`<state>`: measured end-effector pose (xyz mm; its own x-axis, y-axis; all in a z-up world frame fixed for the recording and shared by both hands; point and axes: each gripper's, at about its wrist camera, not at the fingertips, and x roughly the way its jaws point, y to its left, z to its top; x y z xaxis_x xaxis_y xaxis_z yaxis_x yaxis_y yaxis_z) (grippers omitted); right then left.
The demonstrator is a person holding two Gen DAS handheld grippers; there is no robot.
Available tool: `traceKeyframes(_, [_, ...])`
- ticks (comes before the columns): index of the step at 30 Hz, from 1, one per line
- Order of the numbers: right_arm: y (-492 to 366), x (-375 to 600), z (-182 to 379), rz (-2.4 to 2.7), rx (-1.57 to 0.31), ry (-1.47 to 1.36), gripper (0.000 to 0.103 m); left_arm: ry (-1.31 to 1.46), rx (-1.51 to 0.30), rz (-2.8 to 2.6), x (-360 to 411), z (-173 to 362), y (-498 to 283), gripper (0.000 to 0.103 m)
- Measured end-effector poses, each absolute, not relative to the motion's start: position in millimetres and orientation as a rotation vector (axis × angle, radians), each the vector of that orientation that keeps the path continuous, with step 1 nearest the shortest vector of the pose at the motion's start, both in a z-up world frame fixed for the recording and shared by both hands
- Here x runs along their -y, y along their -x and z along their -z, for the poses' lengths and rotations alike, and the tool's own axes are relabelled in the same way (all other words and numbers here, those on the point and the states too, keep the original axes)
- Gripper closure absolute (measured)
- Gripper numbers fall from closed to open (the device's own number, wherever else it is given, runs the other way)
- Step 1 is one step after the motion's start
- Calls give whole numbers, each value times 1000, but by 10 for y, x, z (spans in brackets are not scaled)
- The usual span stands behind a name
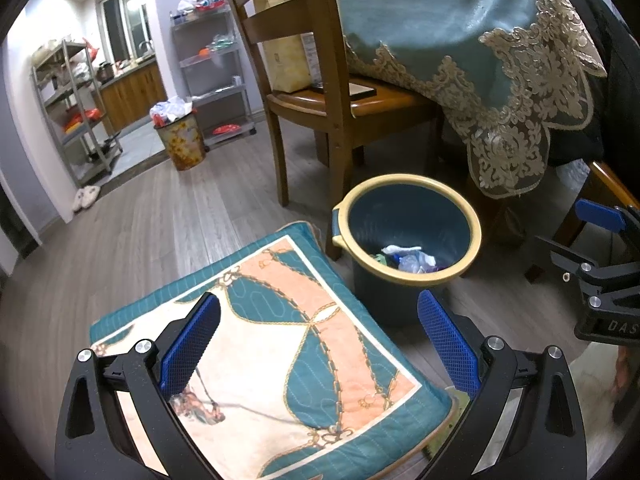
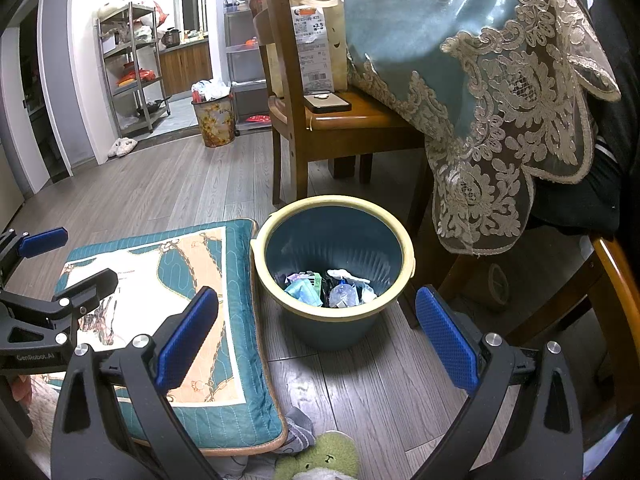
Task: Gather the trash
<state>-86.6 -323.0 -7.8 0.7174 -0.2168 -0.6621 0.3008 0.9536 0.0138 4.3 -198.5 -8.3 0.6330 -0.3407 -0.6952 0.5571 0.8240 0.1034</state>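
A grey wood-plank floor [image 2: 168,184] is seen, with a wooden chair [image 2: 320,120] and a table draped in a teal lace-edged cloth [image 2: 460,60] behind, and a kitchen doorway further back. A teal bin with a yellow rim [image 2: 334,256] is stood on the floor just beside a patterned cushion [image 2: 188,280]; crumpled wrappers and paper, the trash [image 2: 332,290], are seen lying at its bottom. The right gripper [image 2: 316,336] is held spread wide with nothing between its blue pads, the bin lying just ahead and between the fingers. The left gripper [image 1: 320,344] is likewise parted and empty, held above the cushion [image 1: 280,320], with the bin [image 1: 408,232] ahead and to its right.
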Motion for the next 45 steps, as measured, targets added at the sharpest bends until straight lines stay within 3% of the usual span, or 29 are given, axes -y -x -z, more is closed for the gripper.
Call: traceKeyframes(45, [867, 3245, 81, 289, -717, -128, 6, -287, -694, 600, 1816, -13, -18, 5])
